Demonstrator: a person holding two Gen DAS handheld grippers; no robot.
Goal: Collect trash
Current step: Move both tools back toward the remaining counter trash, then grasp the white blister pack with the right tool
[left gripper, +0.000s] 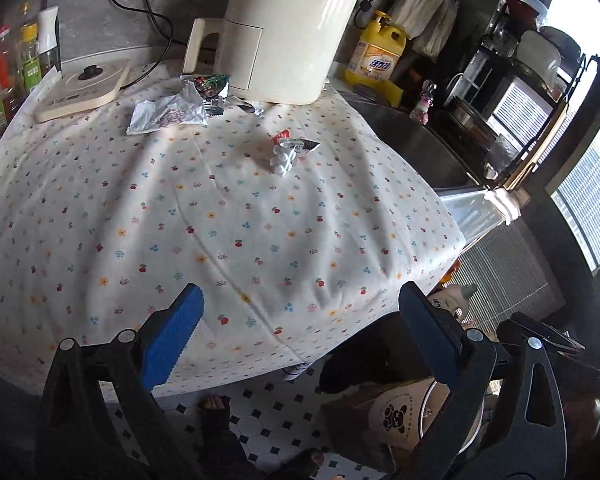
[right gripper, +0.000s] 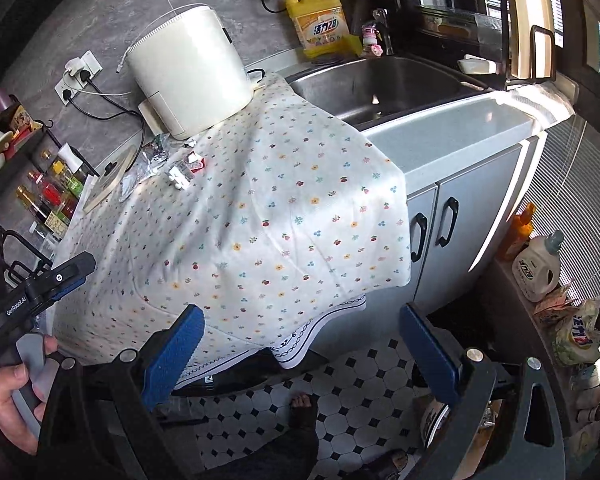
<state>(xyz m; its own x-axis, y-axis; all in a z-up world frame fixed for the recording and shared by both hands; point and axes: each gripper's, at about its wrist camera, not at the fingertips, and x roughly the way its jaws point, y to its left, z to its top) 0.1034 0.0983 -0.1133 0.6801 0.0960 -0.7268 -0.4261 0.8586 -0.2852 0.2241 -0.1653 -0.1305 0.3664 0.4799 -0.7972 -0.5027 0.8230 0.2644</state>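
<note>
Trash lies on the flowered tablecloth (left gripper: 220, 220): a white pill blister with a small wrapper (left gripper: 290, 152), a crumpled silver wrapper (left gripper: 168, 114) and a torn green and red foil packet (left gripper: 210, 86) near the cream appliance. The same trash shows small in the right wrist view: the blister (right gripper: 179, 176) and the wrappers (right gripper: 148, 160). My left gripper (left gripper: 300, 320) is open and empty over the cloth's near edge, well short of the trash. My right gripper (right gripper: 300, 336) is open and empty at the table's front edge. A trash container with a bear print bag (left gripper: 404, 416) stands on the floor.
A cream air fryer (left gripper: 284, 36) and a flat cream scale (left gripper: 84, 88) stand at the back. Sauce bottles (left gripper: 8, 72) line the left. A yellow detergent jug (left gripper: 378, 54) and a steel sink (right gripper: 384, 88) are on the right. The person's feet (right gripper: 304, 404) stand on the tiled floor.
</note>
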